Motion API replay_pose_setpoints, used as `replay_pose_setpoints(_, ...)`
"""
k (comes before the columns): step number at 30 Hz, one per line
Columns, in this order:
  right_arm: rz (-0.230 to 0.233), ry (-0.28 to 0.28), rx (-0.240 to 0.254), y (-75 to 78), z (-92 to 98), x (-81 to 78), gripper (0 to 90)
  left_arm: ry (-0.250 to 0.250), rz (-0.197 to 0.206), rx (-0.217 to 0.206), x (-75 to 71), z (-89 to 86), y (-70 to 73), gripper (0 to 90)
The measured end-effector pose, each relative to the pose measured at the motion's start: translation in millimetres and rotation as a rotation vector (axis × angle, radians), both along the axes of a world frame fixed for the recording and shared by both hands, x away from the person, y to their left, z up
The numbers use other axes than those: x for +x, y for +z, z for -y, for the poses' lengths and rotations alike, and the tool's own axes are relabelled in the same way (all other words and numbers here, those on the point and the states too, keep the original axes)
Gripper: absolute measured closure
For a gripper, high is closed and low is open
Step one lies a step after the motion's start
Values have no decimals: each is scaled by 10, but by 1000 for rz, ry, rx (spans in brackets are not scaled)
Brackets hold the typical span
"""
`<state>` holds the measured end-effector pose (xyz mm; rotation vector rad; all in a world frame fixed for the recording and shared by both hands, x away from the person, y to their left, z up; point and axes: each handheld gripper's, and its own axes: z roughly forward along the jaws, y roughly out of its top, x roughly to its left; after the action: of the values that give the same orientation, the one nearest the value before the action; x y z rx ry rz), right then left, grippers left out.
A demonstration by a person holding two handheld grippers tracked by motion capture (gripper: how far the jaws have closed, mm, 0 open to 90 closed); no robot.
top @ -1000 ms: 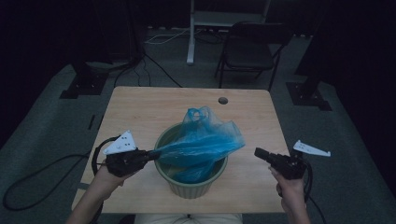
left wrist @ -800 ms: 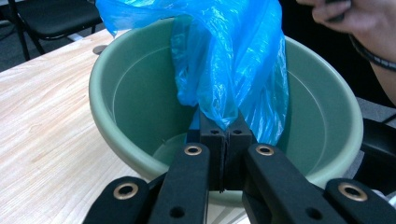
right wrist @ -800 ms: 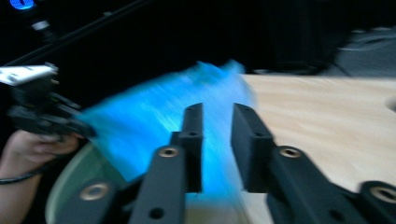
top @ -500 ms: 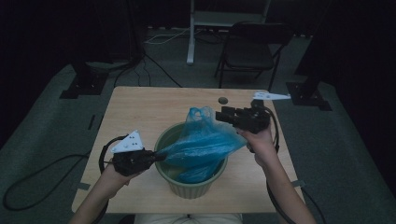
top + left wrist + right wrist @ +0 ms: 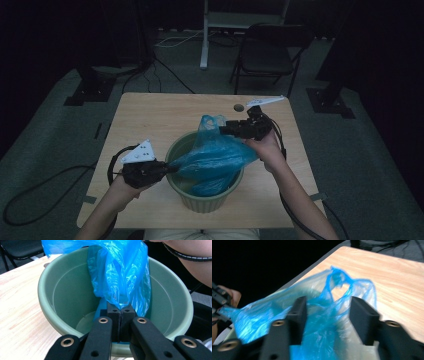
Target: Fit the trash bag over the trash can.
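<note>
Blue plastic bag (image 5: 216,157) draped over green bucket (image 5: 200,197) on wooden table (image 5: 150,115) in high view; left gripper (image 5: 167,169) pinching one corner, right gripper (image 5: 223,130) at far side. Left gripper view: jaws clamped tight on bag above bucket. Right gripper view: jaws apart, just closing somewhat, film between them, unpressed.
</note>
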<state>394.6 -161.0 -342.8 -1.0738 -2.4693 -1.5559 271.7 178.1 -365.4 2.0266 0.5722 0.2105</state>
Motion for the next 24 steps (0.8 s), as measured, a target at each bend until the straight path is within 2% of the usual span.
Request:
replay_pose_setpoints(1, -6, 5, 2, -9, -3, 2, 563, 0, 0, 3, 3, 0, -3, 900)
replay_pose_setpoints(3, -15, 29, -7, -27, -9, 9, 701, 3, -4, 1, 10, -6, -8, 900)
replay_pose_setpoints(5, -20, 45, -4, -33, -5, 5, 900, 4, -3, 2, 8, -8, -10, 900)
replay_pose_setpoints(9, 18, 20, 6, -9, 46, -59, 900, 1, -2, 3, -3, -7, -8, 900)
replay_pose_setpoints(13, 49, 10, 91, 43, 187, -194, 900, -2, -3, 4, -11, -6, -10, 900)
replay_pose_setpoints(17, 69, 33, 248, 116, 395, -431, 900, -4, -6, 7, -17, -5, -18, 900)
replay_pose_setpoints(20, 106, 39, 291, 159, 530, -659, 900, 2, -5, 8, -19, -13, -24, 900)
replay_pose_setpoints(24, 123, 60, 329, 129, 637, -886, 900, 7, -8, 8, -23, -23, -26, 900)
